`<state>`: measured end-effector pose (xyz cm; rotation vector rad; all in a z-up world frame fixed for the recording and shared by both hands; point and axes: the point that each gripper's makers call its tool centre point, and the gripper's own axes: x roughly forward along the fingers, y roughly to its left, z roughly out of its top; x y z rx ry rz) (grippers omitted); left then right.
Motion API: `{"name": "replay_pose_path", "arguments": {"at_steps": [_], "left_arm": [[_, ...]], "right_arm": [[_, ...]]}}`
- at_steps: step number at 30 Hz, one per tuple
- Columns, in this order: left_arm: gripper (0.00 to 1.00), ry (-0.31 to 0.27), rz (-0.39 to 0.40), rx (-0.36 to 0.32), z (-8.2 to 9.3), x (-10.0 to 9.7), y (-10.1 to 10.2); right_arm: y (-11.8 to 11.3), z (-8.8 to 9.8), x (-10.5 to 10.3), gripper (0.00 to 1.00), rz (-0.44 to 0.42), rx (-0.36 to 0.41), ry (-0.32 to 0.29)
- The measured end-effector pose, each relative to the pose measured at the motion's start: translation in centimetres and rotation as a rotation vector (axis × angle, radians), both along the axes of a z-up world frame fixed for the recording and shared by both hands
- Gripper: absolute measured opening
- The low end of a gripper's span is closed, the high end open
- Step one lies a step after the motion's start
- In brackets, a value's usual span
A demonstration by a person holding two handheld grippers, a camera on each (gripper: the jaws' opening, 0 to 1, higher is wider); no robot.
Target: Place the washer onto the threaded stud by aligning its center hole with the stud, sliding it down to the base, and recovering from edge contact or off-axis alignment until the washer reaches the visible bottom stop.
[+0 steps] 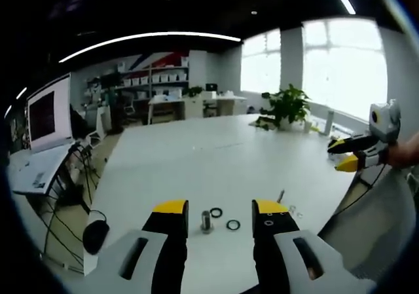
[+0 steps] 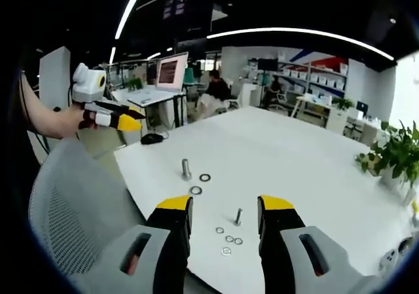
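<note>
Washers lie loose on the white worktop (image 1: 216, 150), none of them on a stud. In the left gripper view, the left claw (image 1: 221, 209) hangs above the near edge of the worktop with its jaws apart and nothing between them; framed in the gap stands the large threaded stud (image 1: 206, 220), upright, with one dark washer (image 1: 216, 212) just beside it and a second dark washer (image 1: 233, 225) a little further toward the right jaw. A small bolt (image 1: 280, 195) and a few small washers (image 1: 295, 211) lie beyond the right jaw. The right claw (image 1: 345, 155) shows at the right edge of that view, held off the worktop by a hand (image 1: 402, 153), its yellow tips close together, though whether they meet I cannot tell from there. In the right gripper view, the right claw (image 2: 224, 205) has its jaws apart and empty, with the small bolt (image 2: 238, 217) standing between them and small washers (image 2: 229, 239) scattered at its foot. Farther out the large threaded stud (image 2: 186, 169) stands with both dark washers (image 2: 205, 177) near it. The left claw (image 2: 127, 120) appears at upper left above a grey mesh chair back (image 2: 72, 202). A potted plant (image 1: 287, 107) sits at the worktop's far side.
</note>
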<state>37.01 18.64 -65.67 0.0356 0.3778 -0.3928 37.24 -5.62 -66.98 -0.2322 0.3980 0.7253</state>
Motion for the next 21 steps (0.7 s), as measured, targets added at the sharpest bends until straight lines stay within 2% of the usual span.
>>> {"name": "replay_pose_path", "arguments": {"at_steps": [12,21], "left_arm": [[0.37,0.008,-0.001,0.008,-0.1,0.0,-0.1],[0.39,0.049,0.014,-0.026,-0.5,0.6,0.5]], "right_arm": [[-1.3,-0.6,0.2,0.42,-0.052,0.023,0.034],[-1.2,-1.0,0.1,0.42,-0.046,0.021,0.05]]}}
